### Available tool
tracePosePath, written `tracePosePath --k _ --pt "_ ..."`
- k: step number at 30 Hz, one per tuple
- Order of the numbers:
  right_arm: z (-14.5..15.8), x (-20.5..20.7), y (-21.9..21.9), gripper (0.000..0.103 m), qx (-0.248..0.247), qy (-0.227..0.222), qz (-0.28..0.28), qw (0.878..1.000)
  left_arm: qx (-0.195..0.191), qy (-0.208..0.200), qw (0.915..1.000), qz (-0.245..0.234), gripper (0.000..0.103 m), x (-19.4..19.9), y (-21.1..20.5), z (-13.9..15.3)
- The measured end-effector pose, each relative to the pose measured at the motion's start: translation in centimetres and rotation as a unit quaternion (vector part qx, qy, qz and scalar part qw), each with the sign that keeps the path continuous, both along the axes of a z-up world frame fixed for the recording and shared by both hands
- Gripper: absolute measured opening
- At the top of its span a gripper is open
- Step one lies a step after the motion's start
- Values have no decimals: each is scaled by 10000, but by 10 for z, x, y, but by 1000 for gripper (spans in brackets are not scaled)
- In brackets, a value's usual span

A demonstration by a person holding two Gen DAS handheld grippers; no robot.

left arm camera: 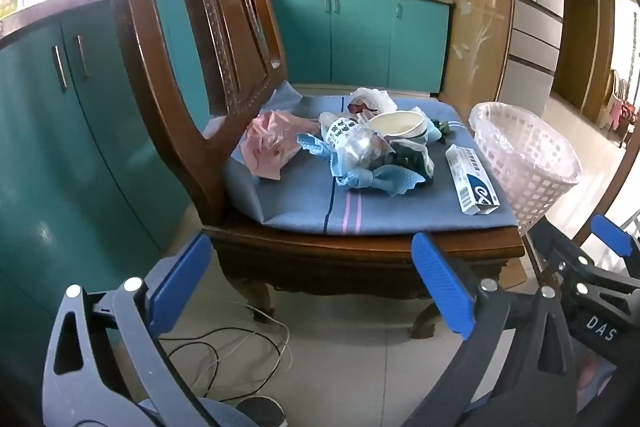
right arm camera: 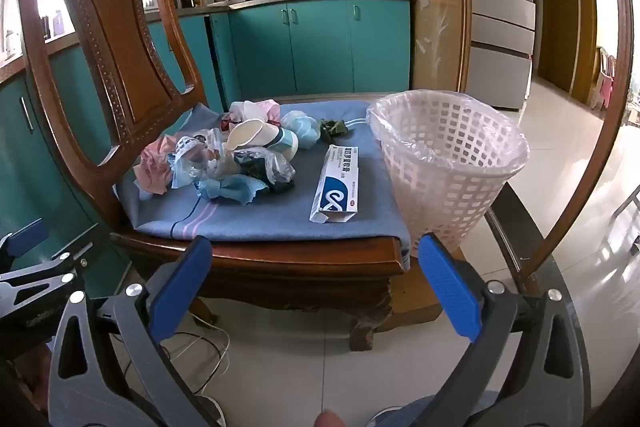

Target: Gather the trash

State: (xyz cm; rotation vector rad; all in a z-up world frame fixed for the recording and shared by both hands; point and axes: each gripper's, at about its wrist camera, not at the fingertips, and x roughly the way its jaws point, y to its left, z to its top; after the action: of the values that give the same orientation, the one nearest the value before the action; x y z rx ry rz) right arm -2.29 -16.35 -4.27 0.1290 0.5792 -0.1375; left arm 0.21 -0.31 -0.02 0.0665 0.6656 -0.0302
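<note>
A heap of trash lies on the blue cushion (right arm camera: 280,219) of a wooden chair: a crumpled pink bag (left arm camera: 269,143) (right arm camera: 154,163), a clear plastic bottle (left arm camera: 352,143), a paper bowl (right arm camera: 260,135) (left arm camera: 398,125), blue wipes (right arm camera: 230,189) and a white-and-blue carton (right arm camera: 336,183) (left arm camera: 472,179) lying apart at the right. A white lattice bin (right arm camera: 448,163) (left arm camera: 528,155) with a clear liner stands at the cushion's right edge. My left gripper (left arm camera: 316,279) and right gripper (right arm camera: 316,271) hover in front of the chair, both open and empty.
The tall carved chair back (right arm camera: 116,39) rises at the left. Teal kitchen cabinets (right arm camera: 320,47) with pots on the counter stand behind. Loose cables (left arm camera: 224,351) lie on the tiled floor under the chair. A glass tabletop edge (right arm camera: 536,251) curves beside the bin.
</note>
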Motion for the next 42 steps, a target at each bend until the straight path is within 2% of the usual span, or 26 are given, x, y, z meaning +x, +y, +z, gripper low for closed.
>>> tracePosePath --k 4,12,42 --pt "1 0 0 100 29 15 16 10000 -82 -197 9998 20 100 -10 -2 0" --pt "3 -2 3 100 42 11 -3 10000 -154 -65 9998 -73 100 -6 4 -1" --pt "0 0 -2 100 74 34 25 10000 -187 -18 9998 -56 100 -3 8 -4"
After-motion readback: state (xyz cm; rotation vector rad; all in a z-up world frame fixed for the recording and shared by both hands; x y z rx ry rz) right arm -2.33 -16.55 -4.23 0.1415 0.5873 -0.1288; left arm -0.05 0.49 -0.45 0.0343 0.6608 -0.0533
